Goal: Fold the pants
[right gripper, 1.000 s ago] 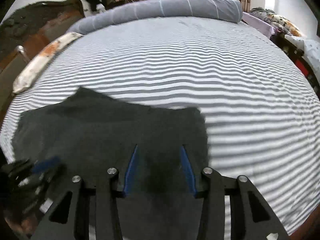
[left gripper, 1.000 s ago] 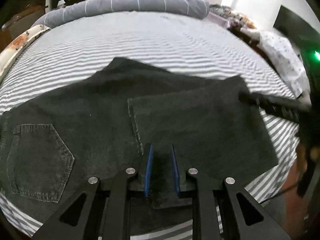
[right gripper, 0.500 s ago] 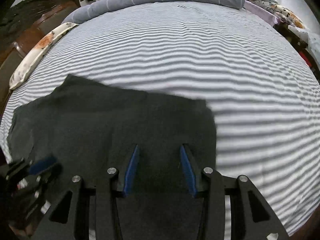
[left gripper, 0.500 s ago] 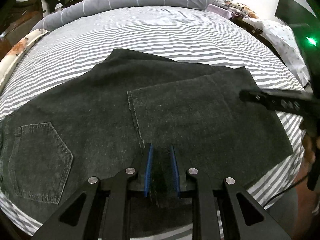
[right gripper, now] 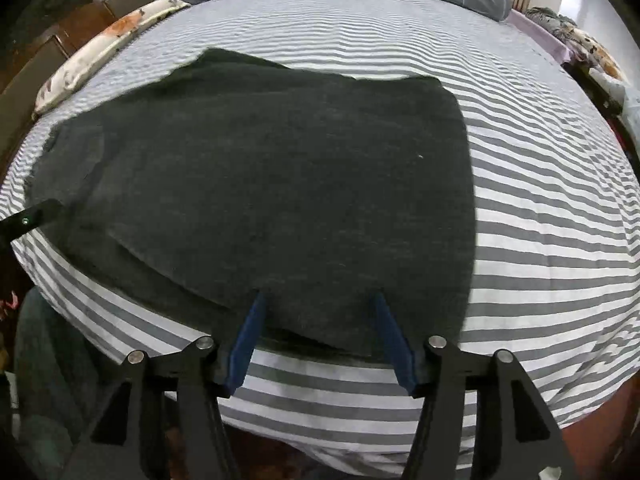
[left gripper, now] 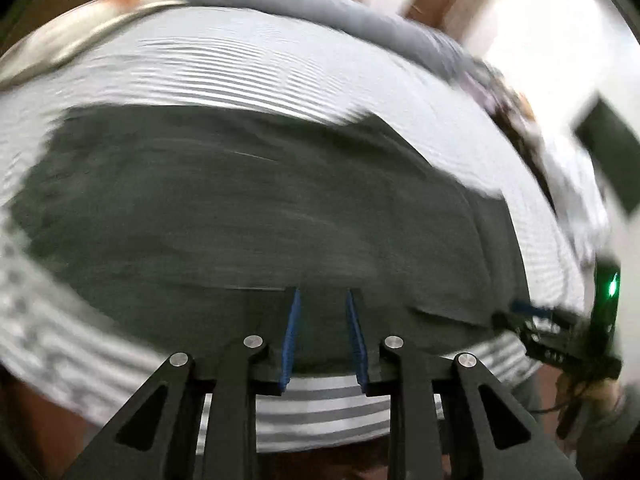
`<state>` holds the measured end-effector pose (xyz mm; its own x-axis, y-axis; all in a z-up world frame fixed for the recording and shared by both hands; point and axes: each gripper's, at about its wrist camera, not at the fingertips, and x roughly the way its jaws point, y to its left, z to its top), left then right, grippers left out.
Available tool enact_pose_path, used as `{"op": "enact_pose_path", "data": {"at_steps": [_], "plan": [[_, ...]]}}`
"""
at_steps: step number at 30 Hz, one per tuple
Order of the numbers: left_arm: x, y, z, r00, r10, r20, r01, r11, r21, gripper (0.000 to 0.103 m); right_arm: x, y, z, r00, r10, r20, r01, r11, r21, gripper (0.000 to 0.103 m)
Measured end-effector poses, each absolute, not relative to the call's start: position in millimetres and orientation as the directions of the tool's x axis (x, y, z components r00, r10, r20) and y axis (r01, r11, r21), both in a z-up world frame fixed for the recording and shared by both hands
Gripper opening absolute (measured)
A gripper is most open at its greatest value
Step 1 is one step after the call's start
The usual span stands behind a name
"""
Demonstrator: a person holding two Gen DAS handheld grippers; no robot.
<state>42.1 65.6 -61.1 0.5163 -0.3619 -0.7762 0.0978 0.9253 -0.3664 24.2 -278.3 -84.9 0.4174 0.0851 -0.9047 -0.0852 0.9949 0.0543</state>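
We have the dark pants (right gripper: 280, 184) folded on the striped bed (right gripper: 560, 240), near its front edge. The right gripper (right gripper: 318, 336) and left gripper (left gripper: 322, 336) have just been opening; their jaws stand apart, nothing clamped. We withdraw straight, avoiding dragging the near hem.

Motion blur smears the pants (left gripper: 248, 208) — seams, pocket unreadable — in the left wrist view.

Black fingers (right gripper: 256, 328), blue pads, silver screws
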Motion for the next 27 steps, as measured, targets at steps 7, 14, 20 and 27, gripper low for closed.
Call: {"op": "enact_pose_path", "data": {"at_steps": [7, 14, 20, 27], "plan": [[35.0, 211.7, -78.7, 0.608, -0.421, -0.673, -0.197, 0.741, -0.642, 0.037, 26.6, -251.4, -50.5, 0.52, 0.129, -0.844, -0.069, 0.992, 0.109, 0.056], [52.3, 261.4, -120.4, 0.669, -0.488, -0.561, -0.27, 0.544, -0.795, 0.037, 39.5, -217.4, -43.1, 0.522, 0.114, -0.845, -0.104, 0.992, 0.069, 0.058], [66.9, 279.0, -137.9, 0.696, -0.523, -0.492, -0.267, 0.448, -0.853, 0.037, 42.7, -201.1, -45.2, 0.508, 0.101, -0.856, -0.114, 0.992, 0.05, 0.058], [43.3, 283.0, -148.6, 0.714, -0.54, -0.445, -0.231, 0.419, -0.878, 0.037, 44.4, -187.4, -42.1, 0.511, 0.109, -0.853, -0.135, 0.99, 0.045, 0.058]]}}
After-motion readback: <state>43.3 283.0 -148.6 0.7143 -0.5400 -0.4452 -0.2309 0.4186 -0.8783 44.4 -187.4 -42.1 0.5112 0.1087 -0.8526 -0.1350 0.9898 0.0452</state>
